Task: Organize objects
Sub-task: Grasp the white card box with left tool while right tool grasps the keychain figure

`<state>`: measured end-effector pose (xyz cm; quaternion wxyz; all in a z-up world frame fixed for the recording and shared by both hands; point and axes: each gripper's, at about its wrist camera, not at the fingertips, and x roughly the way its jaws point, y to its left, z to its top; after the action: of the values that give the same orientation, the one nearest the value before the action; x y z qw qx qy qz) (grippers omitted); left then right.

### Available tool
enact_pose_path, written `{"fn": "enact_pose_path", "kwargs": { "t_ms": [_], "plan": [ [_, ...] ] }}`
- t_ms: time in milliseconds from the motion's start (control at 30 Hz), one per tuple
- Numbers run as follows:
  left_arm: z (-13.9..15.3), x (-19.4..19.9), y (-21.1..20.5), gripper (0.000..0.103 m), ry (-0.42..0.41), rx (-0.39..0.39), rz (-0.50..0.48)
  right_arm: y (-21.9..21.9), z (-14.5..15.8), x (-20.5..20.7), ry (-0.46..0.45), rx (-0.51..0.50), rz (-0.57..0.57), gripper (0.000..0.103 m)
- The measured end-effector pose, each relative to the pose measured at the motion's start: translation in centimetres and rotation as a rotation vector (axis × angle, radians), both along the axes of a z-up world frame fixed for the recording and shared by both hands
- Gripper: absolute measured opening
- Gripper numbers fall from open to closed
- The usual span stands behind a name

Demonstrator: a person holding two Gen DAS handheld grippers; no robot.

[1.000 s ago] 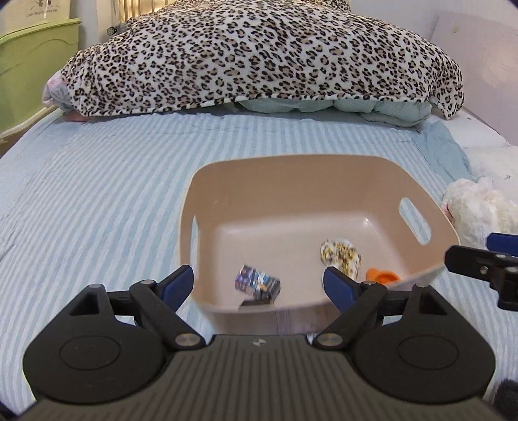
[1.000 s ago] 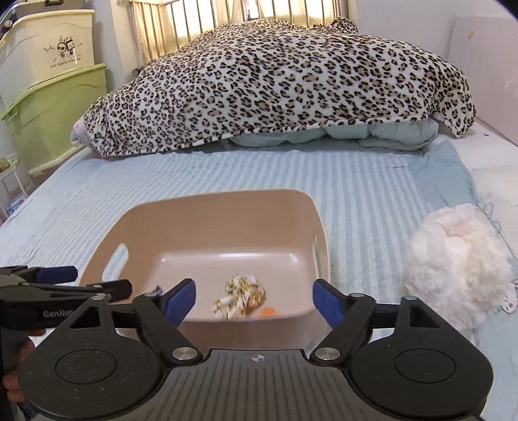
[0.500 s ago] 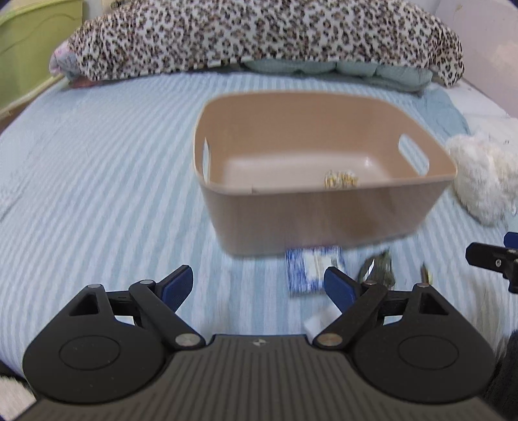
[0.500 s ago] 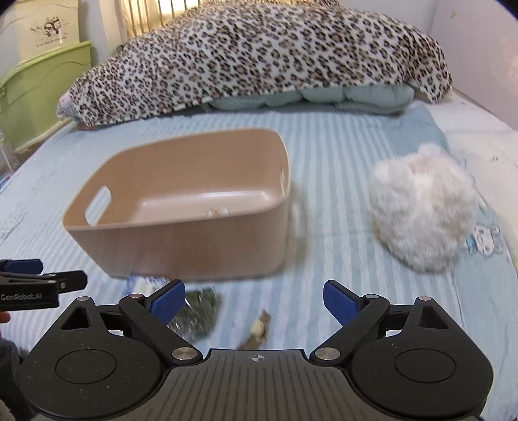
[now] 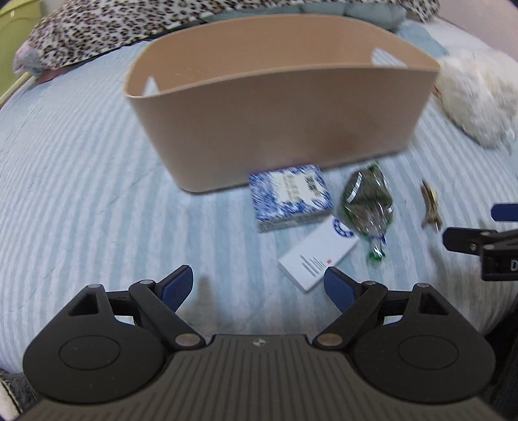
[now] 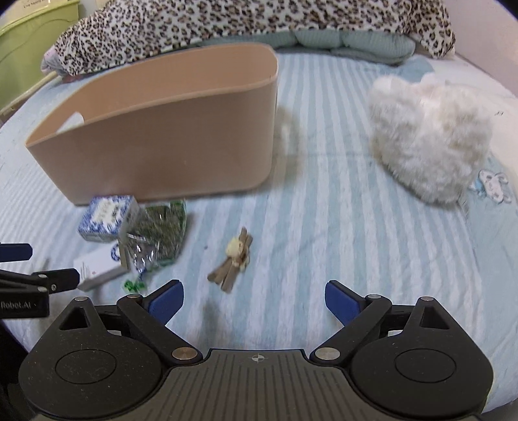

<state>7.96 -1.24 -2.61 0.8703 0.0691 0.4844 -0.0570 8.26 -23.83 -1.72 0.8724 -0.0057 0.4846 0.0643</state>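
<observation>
A tan plastic bin (image 5: 278, 107) (image 6: 155, 142) stands on the striped bed. In front of it lie a blue-and-white patterned box (image 5: 289, 197) (image 6: 106, 218), a green foil packet (image 5: 367, 200) (image 6: 158, 234), a flat white box (image 5: 319, 259) (image 6: 97, 267) and a small brown-and-cream hair clip (image 5: 430, 207) (image 6: 234, 257). My left gripper (image 5: 257, 286) is open and empty, low over the bed before the white box. My right gripper (image 6: 254, 299) is open and empty, just short of the clip. The bin's inside is hidden.
A fluffy white plush (image 6: 427, 139) (image 5: 476, 94) lies right of the bin. A leopard-print blanket (image 6: 246, 22) is heaped at the head of the bed. Green storage bins (image 6: 29, 42) stand left of the bed. The bed's front edge is just under both grippers.
Both grippers have dropped and pulled back from above the bin to low in front of it. The loose objects before the bin have come into view. Both stay open.
</observation>
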Motion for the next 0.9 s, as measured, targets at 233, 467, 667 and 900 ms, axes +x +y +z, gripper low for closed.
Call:
{"fn": "enact_pose_path", "kwargs": {
  "t_ms": [233, 467, 667, 900],
  "plan": [
    [-2.1, 1.0, -1.2, 0.088, 0.022, 0.0, -0.041, 0.6, -1.4, 0.9, 0.013, -0.022, 0.012, 0.095],
    [-2.7, 1.8, -1.4, 0.089, -0.014, -0.015, -0.061, 1.2, -2.7, 1.9, -0.007, -0.04, -0.01, 0.093],
    [-2.5, 1.9, -1.2, 0.069, -0.059, -0.05, -0.081, 2.3, -2.8, 2.2, -0.045, -0.06, 0.013, 0.076],
    [-1.9, 1.6, -1.5, 0.026, -0.066, -0.076, -0.147, 2.9, -2.6, 1.8, -0.057, -0.059, 0.046, 0.037]
  ]
}}
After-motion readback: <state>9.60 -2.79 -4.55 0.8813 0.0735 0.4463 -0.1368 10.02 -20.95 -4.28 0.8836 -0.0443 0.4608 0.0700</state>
